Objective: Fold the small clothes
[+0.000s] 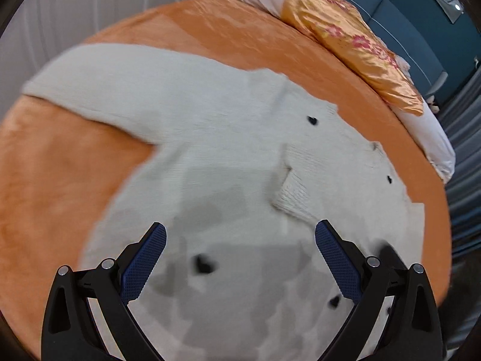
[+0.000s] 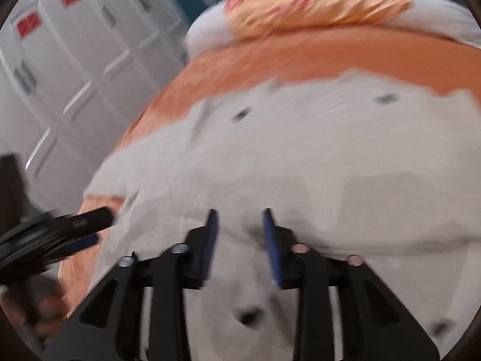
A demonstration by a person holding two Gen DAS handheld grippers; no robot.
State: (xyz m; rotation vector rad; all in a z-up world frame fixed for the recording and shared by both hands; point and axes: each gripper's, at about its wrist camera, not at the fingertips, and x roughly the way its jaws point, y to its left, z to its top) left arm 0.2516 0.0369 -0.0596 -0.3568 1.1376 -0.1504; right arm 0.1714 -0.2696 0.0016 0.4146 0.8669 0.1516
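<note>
The cardigan [image 1: 228, 156] lies flat on the bed [image 1: 60, 186] beneath both your released hand-held grippers, its sleeve [image 1: 99, 90] reaching far-left, nearer your left hand-held gripper [image 1: 240, 234] than your right [image 2: 239, 215].

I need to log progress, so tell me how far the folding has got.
Early stage. Done: the white cardigan lies spread on the orange bedspread, one sleeve still stretched out sideways. In hand: nothing; the left claw hangs open above it, and the right claw has a gap with no cloth pinched. Left: every fold.
</note>
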